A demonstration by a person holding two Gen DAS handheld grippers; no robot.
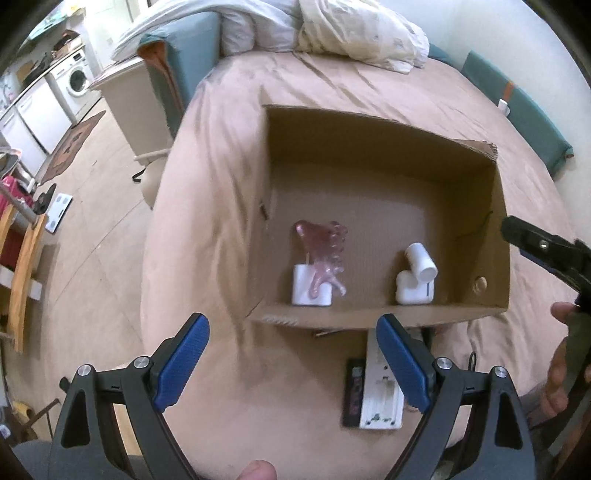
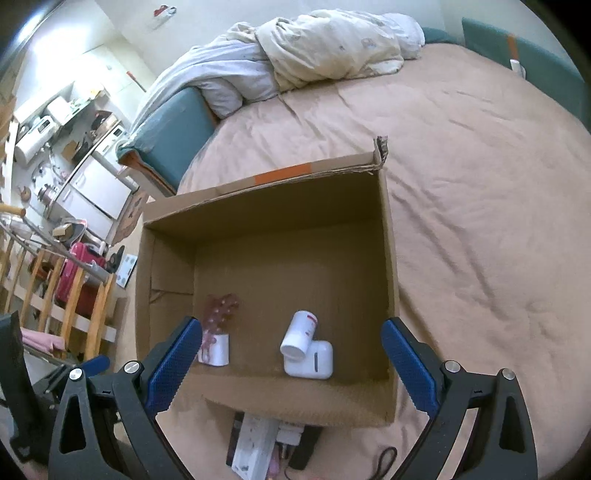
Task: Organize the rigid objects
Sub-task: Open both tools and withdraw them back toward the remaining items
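Note:
An open cardboard box (image 1: 495, 229) (image 2: 389, 236) lies on the bed. Inside near its front wall lie a pink comb-like piece (image 1: 325, 251) (image 2: 219, 308) on a small white block (image 1: 308, 286) (image 2: 218, 349), and a white cylinder (image 1: 421, 262) (image 2: 300, 334) leaning on a white case (image 1: 412, 291) (image 2: 314, 360). In front of the box lie a white power strip (image 1: 380, 398) (image 2: 255, 446) and a black flat object (image 1: 352, 391) (image 2: 304, 448). My left gripper (image 1: 293, 365) is open and empty over the bed before the box. My right gripper (image 2: 291, 365) is open and empty above the box's front edge; it also shows in the left wrist view (image 1: 546, 247).
The bed has a tan sheet (image 1: 229, 177) (image 2: 480, 192) with bunched bedding (image 1: 351, 26) (image 2: 325, 44) at the far end. The floor, a kitchen with washing machine (image 1: 75, 79) and a wooden rack (image 2: 70, 302) lie to the left. A thin black cord (image 2: 386, 458) lies near the box.

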